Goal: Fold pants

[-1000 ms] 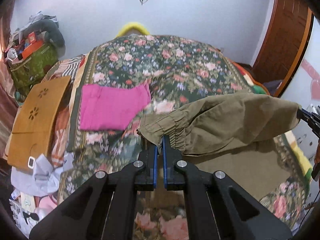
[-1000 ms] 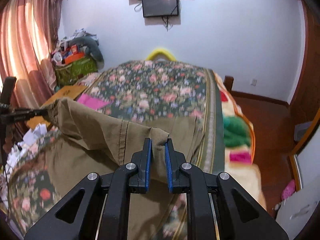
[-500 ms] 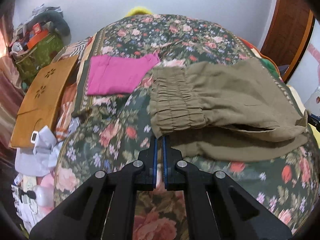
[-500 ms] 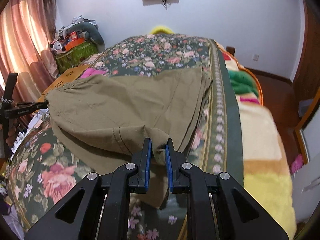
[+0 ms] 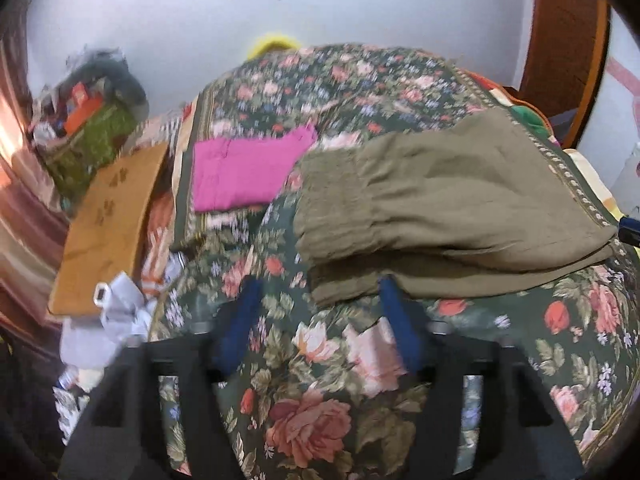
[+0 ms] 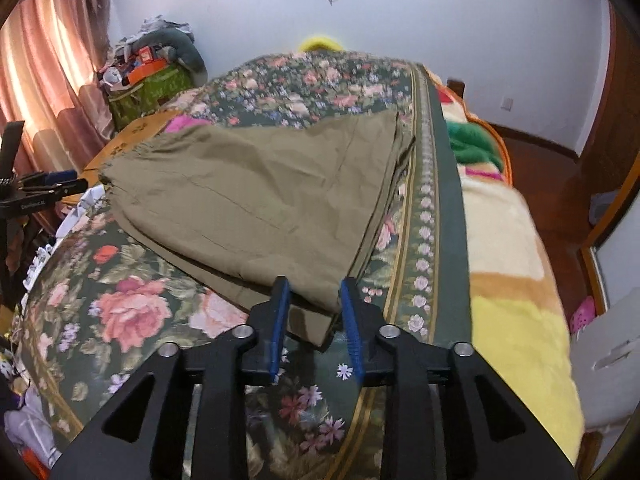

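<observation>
The olive-green pants (image 5: 440, 200) lie folded over on the floral bedspread (image 5: 320, 392), with the gathered waistband at the left in the left wrist view. They also show in the right wrist view (image 6: 260, 200). My left gripper (image 5: 318, 292) is open and empty, just in front of the waistband corner. My right gripper (image 6: 314, 292) is open, its jaws either side of the pants' near corner, not gripping it. The left gripper also shows at the left edge of the right wrist view (image 6: 52, 188).
A folded pink garment (image 5: 244, 172) lies on the bed left of the pants. A brown cardboard piece (image 5: 108, 224) and clutter sit beside the bed on the left. A yellow and green blanket (image 6: 508, 264) covers the bed's right side. A wooden door (image 5: 568, 28) stands at far right.
Both grippers have opened and let go of the pants. The pants, earlier held up and folded over, now lie flat on the bed. Both grippers have drawn back slightly.
</observation>
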`<state>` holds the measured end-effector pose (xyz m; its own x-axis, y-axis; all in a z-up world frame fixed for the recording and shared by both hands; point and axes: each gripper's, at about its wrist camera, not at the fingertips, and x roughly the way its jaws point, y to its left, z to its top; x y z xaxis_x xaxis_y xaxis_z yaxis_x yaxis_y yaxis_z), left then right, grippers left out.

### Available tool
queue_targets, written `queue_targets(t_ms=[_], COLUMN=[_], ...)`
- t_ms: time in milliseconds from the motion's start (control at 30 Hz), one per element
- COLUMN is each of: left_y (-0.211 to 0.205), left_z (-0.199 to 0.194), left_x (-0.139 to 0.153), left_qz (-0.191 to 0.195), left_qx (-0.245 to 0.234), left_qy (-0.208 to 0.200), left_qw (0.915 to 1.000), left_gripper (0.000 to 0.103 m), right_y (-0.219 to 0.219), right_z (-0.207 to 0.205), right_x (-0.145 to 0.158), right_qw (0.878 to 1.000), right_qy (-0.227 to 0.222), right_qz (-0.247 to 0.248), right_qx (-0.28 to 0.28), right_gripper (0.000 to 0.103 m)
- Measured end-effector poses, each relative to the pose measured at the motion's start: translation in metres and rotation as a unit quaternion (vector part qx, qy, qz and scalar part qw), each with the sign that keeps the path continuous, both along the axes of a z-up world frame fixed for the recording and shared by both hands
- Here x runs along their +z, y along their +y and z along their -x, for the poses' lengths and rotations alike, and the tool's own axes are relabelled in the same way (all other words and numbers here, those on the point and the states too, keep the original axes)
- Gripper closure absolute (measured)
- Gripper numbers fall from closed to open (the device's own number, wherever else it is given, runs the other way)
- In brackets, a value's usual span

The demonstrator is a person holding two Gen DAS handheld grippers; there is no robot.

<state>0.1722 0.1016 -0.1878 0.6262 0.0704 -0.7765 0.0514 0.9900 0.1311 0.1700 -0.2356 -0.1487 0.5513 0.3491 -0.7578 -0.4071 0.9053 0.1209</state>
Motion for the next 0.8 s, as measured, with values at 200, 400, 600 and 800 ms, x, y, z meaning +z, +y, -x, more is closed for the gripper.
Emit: queue_targets(t_ms=[200,400,600,800], left_y=[-0.032,-0.061,-0.081,-0.1], left_z=[-0.003,-0.016,-0.03,-0.035], left_x=[0.01,-0.014,-0.026,-0.02], left_qz=[-0.04,-0.096,-0.117,-0.119], left_qx=[-0.039,-0.072,-0.096,-0.141], left_qy=[-0.019,0.002,0.008,-0.002], left_qw=[0.9983,0.9928,0.9885,0.9828], left_gripper=[0.007,0.002,0.002,0.002], right_y=[0.013,0.044,0.078,0.108], right_z=[0.007,0.003,-0.004,-0.01], right_x=[0.025,0.024,0.013,0.003], right_qw=[0.999,0.997,0.994,0.99], right_qy=[-0.044,-0.047,-0.026,-0.011], right_qz=[-0.006,-0.009,-0.01,-0.01], right_qx=[0.012,0.057,0.103,0.142], right_gripper=[0.036,0.033,0.033,0.034])
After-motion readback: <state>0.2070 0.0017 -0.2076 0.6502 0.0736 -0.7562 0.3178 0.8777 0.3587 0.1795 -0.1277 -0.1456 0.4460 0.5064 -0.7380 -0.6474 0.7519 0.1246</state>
